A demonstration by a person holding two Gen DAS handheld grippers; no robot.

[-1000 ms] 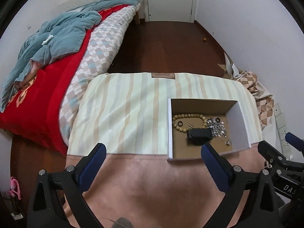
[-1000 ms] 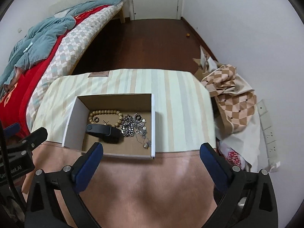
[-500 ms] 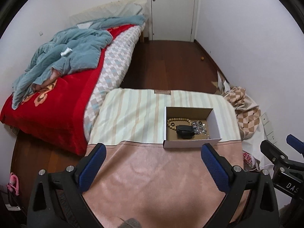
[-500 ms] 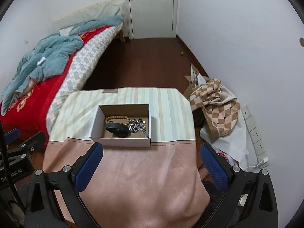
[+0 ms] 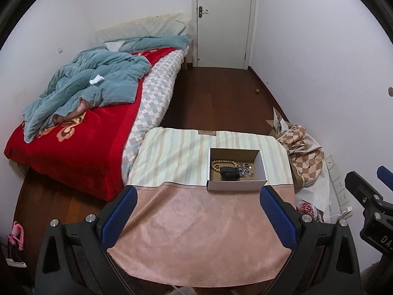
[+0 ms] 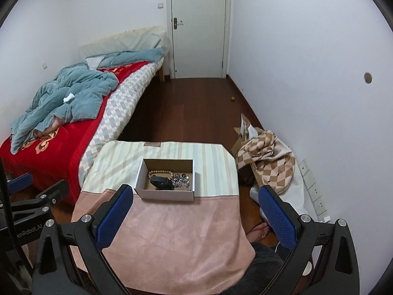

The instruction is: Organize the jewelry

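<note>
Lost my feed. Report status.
Left gripper open, empty. Right gripper open, empty. Jewelry in box. Nothing in the way.

My two cameras show a bright room with soft, even light. I cannot tell where the light comes from. The white walls [image 5: 307,61] look a little purple-grey. Shadows are pale and soft; a darker one sits inside the box [image 5: 235,169] in the middle of the frame, and under the bed [image 6: 81,113] at the left. No strong glare shows anywhere.

Both pictures are round like a fishbowl. The corners are black. Straight things bend near the edges, like the door [image 6: 199,27] at the top. The middle looks sharp. My blue pads [image 5: 120,217] at the bottom look big and a bit soft. The small things in the box are too tiny to see well.
</note>
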